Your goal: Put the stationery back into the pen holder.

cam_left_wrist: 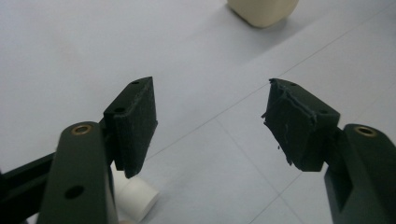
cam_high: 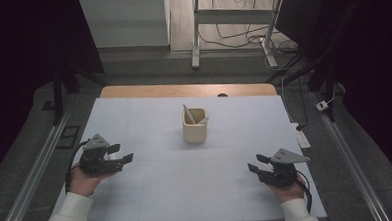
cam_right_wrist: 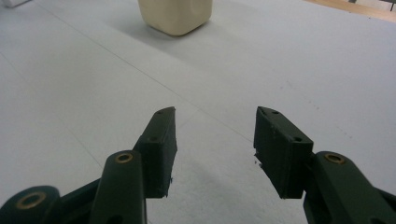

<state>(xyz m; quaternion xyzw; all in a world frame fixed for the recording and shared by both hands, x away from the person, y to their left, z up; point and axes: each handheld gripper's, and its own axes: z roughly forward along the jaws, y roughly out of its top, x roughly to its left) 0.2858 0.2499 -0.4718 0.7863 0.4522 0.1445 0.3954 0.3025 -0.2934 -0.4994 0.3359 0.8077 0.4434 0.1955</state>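
White table (cam_high: 152,192) (dim room beyond)

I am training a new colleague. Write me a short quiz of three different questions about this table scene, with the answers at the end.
1. True or false: the left gripper holds the cream cup.
2. Multiple choice: where does the cream cup stand on the white table cover?
A. at the near left corner
B. about the middle, beyond both grippers
C. under the right gripper
3. Short answer: what shows inside the cup?

Key
1. False: its jaws stand apart with nothing between them.
2. B.
3. Pale slender things that lean on its rim; what they are is too small to tell.
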